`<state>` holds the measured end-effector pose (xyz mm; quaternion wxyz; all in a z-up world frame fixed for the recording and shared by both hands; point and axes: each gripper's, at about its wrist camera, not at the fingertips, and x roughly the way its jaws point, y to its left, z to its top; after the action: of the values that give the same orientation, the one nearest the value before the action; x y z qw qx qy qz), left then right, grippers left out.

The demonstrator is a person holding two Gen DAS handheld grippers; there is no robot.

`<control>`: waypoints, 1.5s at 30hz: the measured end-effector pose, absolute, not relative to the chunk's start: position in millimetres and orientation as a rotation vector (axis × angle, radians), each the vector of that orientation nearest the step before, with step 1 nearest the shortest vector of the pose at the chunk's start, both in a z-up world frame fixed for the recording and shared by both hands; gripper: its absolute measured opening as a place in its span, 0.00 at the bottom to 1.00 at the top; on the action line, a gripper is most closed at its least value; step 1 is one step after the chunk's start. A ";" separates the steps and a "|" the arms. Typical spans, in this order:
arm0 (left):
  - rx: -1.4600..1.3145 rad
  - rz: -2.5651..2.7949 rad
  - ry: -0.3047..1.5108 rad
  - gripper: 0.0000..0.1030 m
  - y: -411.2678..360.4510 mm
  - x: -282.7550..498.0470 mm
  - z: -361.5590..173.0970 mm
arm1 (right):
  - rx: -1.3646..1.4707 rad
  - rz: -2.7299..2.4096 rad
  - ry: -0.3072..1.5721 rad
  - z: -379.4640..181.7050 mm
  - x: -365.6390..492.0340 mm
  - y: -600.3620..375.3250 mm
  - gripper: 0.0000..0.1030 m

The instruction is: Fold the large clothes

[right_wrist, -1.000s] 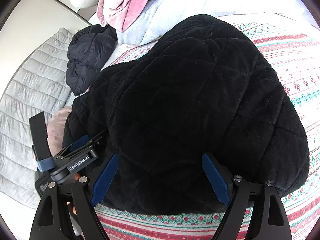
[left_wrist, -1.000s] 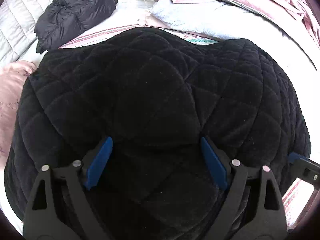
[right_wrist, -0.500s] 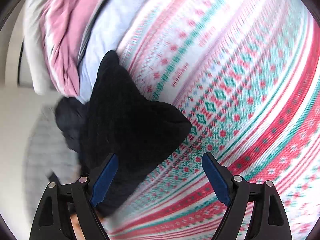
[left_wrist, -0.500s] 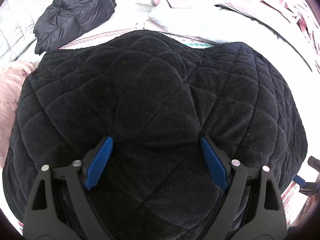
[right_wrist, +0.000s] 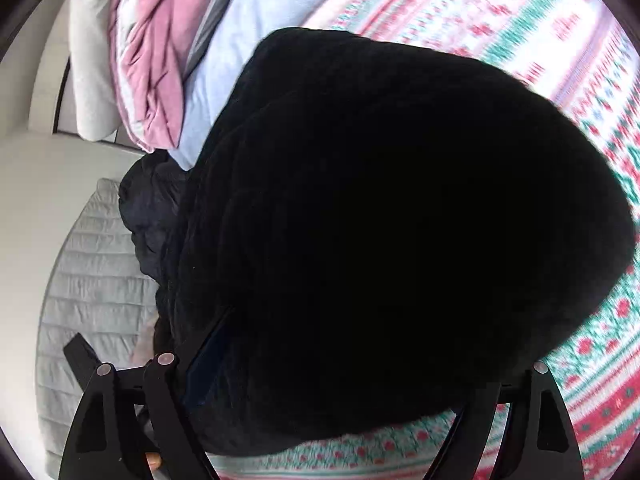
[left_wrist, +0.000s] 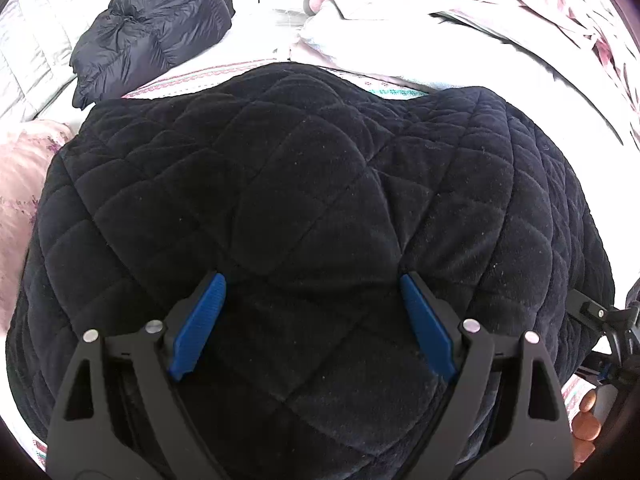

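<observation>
I am holding the left claw [left_wrist: 312,292] wide open over the black quilted jacket [left_wrist: 304,184] lying on the patterned bed [right_wrist: 568,32]. The jacket is hiding the right claw [right_wrist: 360,380] fingertips; its grip I cannot tell.

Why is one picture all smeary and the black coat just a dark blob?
Right wrist view: motion blur smears the patterned bedspread, and the black quilted coat is too dark to show stitching. Left wrist view: sharp, the coat's diamond quilting is clear, though the bedding at the top is washed out.
</observation>
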<state>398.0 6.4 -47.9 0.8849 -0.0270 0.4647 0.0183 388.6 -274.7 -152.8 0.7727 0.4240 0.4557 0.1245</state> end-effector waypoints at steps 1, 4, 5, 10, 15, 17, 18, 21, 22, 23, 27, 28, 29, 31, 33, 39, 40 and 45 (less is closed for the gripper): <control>-0.056 0.037 0.967 0.86 6.4 397.9 -47.8 | 0.933 0.268 0.980 -152.9 389.0 -277.3 0.86; -0.054 0.037 0.966 0.86 6.4 397.6 -47.6 | 0.961 0.283 0.924 -148.2 389.2 -280.7 0.83; -0.053 0.037 0.965 0.86 6.3 397.5 -47.5 | 0.959 0.290 0.901 -144.2 389.0 -280.9 0.81; -0.050 0.041 0.959 0.86 6.4 397.1 -47.5 | 0.904 0.310 0.783 -116.6 381.2 -278.7 0.56; -0.046 0.044 0.957 0.86 6.1 397.0 -47.1 | 0.779 0.299 0.739 -99.7 375.1 -268.0 0.39; -0.042 0.048 0.954 0.86 4.8 395.9 -47.4 | 0.727 0.305 0.707 -91.6 371.1 -262.0 0.36; -0.042 0.049 0.954 0.86 4.8 395.8 -47.4 | 0.684 0.311 0.681 -84.0 367.9 -255.9 0.36; -0.040 0.055 0.952 0.86 5.3 395.4 -48.0 | 0.527 0.326 0.606 -62.4 357.2 -235.7 0.35; -0.039 0.056 0.952 0.86 5.1 395.5 -48.0 | 0.486 0.334 0.585 -56.5 354.2 -228.3 0.35; -0.038 0.057 0.951 0.86 5.3 395.6 -48.0 | 0.473 0.337 0.577 -54.9 351.7 -225.1 0.35; -0.030 0.061 0.946 0.86 4.5 396.0 -47.1 | 0.478 0.338 0.585 -54.2 353.0 -225.1 0.35; -0.025 0.061 0.942 0.86 4.0 395.3 -46.7 | 0.488 0.341 0.591 -55.3 350.4 -229.1 0.35; -0.018 0.061 0.938 0.86 3.3 394.5 -46.1 | 0.495 0.342 0.595 -56.0 348.8 -232.3 0.35; -0.004 0.045 0.944 0.86 3.0 393.2 -43.2 | 0.495 0.342 0.598 -54.5 352.8 -230.4 0.35; -0.028 0.019 0.964 0.86 8.7 390.8 -34.6 | 0.493 0.346 0.592 -52.8 356.6 -227.5 0.35; -0.009 -0.001 0.999 0.86 7.6 358.4 -17.5 | 0.524 0.350 0.604 -50.5 357.8 -233.1 0.35; 0.013 0.004 0.995 0.86 3.9 352.1 -18.2 | 0.527 0.350 0.605 -50.6 357.7 -233.1 0.35; 0.020 0.034 0.994 0.86 -2.8 337.9 -35.0 | 0.498 0.364 0.587 -46.0 351.4 -226.3 0.35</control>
<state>337.9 -2.8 -35.0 0.8789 0.0094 0.4766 0.0161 351.4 -226.3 -46.0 0.9107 0.2417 0.2848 0.1767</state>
